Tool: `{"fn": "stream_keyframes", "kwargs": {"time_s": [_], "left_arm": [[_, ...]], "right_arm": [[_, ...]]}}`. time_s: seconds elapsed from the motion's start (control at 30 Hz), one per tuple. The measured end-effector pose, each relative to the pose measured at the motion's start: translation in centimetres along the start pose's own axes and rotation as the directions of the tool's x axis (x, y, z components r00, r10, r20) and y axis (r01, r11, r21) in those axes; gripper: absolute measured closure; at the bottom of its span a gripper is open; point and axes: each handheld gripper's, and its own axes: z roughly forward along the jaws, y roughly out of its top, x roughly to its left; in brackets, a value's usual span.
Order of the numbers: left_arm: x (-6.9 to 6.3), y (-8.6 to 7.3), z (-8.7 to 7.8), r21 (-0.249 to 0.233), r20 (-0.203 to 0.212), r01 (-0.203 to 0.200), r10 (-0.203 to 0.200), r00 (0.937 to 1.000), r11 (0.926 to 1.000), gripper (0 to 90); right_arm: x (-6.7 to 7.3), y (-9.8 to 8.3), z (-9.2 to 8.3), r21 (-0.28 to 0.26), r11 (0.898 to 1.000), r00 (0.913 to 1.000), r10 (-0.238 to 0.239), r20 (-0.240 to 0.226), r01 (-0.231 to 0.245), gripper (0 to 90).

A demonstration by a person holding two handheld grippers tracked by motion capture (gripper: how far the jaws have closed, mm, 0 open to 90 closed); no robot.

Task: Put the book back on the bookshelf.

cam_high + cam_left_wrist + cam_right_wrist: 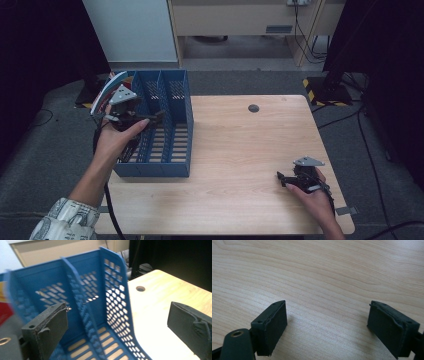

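Blue rack (pixel 167 125): a plastic file holder with three slots, standing at the table's (pixel 240 150) left edge and reaching from its far left corner toward the near one.
Left gripper (pixel 159 116): held over the rack's left and middle slots, jaws spread wide with nothing between them.
Left gripper view: looks into the rack (pixel 112 305) from close by; perforated dividers and the slatted floor show, and the left gripper's (pixel 117 325) jaws straddle a divider without touching it.
Papers (pixel 107 90): colourful sheets leaning at the rack's far left side; in the left gripper view they are a blurred red and yellow patch (pixel 5 307).
Right gripper (pixel 281 179): resting near the table's near right corner, well apart from the rack.
Right gripper view: bare wood grain (pixel 324 277); the right gripper's (pixel 327 327) jaws stand wide apart and empty.
Cable hole (pixel 253 108): near the table's far edge, also seen in the left gripper view (pixel 140 288).
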Motion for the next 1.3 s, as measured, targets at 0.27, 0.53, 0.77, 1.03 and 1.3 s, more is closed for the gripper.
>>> {"fn": "stream_keyframes", "kwargs": {"time_s": [0.27,0.53,0.77,1.03,1.3], "left_arm": [[-2.1,-0.8,1.7,0.018,0.039,-0.019,0.018,0.9991,0.9997,2.5],[-3.6,-1.5,3.0,0.034,0.065,-0.032,0.030,0.9975,0.9989,2.5],[-4.6,-2.8,4.0,0.052,0.079,-0.037,0.033,0.9963,0.9979,2.7],[-5.8,-4.6,5.5,0.108,0.103,-0.054,0.043,0.9938,0.9927,2.6],[-6.6,-5.9,6.6,0.147,0.108,-0.052,0.036,0.9935,0.9878,2.8]], "right_arm": [[0.0,0.0,0.0,0.000,1.000,1.0000,0.000,0.000,0.000,16.1],[0.0,0.0,0.0,0.000,1.000,1.0000,0.000,0.000,0.000,16.1],[0.0,0.0,0.0,-0.001,1.000,1.0000,-0.002,0.002,0.002,16.1],[0.0,0.0,0.0,-0.001,1.000,1.0000,0.002,0.001,-0.002,16.1],[0.0,0.0,0.0,0.000,1.000,1.0000,0.000,0.001,0.000,16.1]]}}
